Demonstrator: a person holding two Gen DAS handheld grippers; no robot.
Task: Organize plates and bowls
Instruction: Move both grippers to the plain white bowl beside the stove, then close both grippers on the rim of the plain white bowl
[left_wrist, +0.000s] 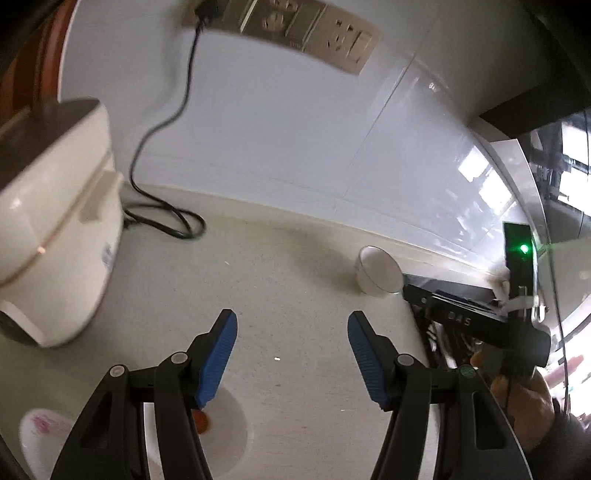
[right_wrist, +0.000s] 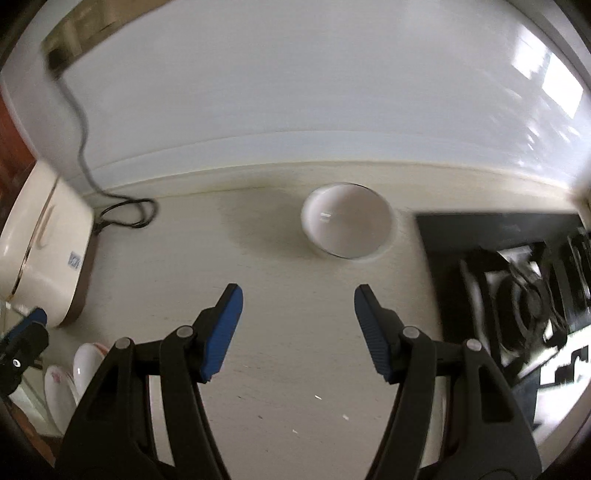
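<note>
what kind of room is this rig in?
Most likely a home kitchen counter: a rice cooker plugged into the wall socket strip, a gas stove set into the countertop, and a white bowl beside it.

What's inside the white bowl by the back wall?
The white bowl looks empty: only a light glint shows inside. Its near inner wall is hidden by the rim.

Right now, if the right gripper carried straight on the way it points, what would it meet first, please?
Probably the bare countertop. The right gripper, jaws open and empty, tilts steeply down at it. The white bowl by the wall sits just beyond, slightly right, though depth is hard to judge.
</note>
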